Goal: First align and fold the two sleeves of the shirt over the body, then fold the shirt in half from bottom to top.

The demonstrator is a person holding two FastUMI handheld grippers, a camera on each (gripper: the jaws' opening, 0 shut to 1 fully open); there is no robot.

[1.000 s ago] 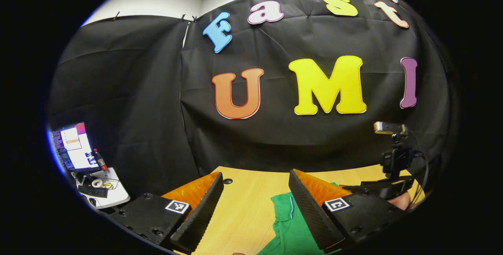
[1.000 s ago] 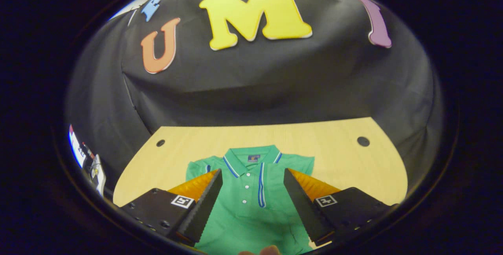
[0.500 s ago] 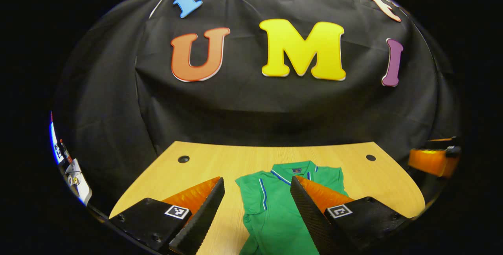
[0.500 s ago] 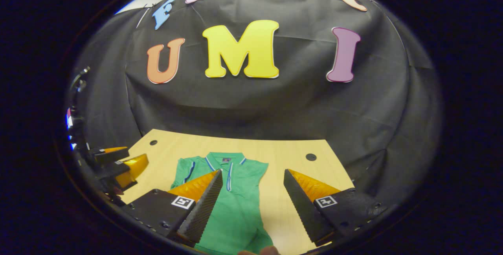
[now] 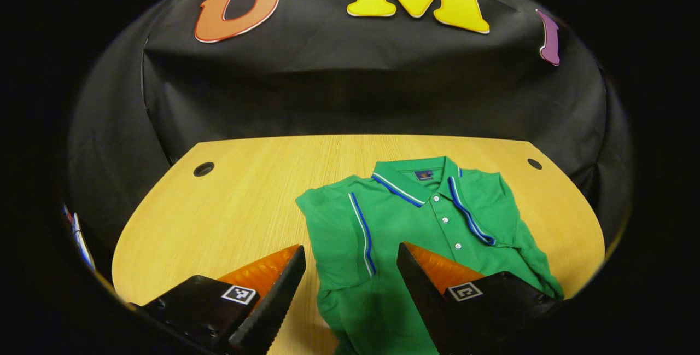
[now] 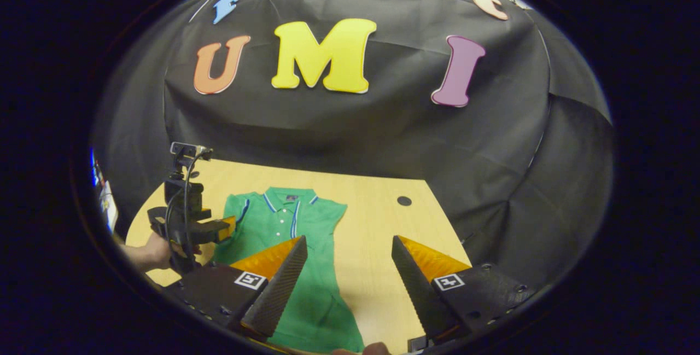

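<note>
A green polo shirt with blue and white stripes on its collar (image 5: 432, 218) lies flat on the light wooden table (image 5: 235, 207), front side up, collar toward the black cloth wall (image 5: 350, 87) — both sleeves look folded in over the body. The left gripper (image 5: 350, 289) hangs just above the shirt's near left side with its fingers wide apart, holding nothing. The right gripper (image 6: 347, 284) is wide open too and holds nothing — it hangs over the shirt's right edge and bare table, and its view shows the left gripper (image 6: 221, 229) in a hand (image 6: 150, 251) at the shirt's other side.
</note>
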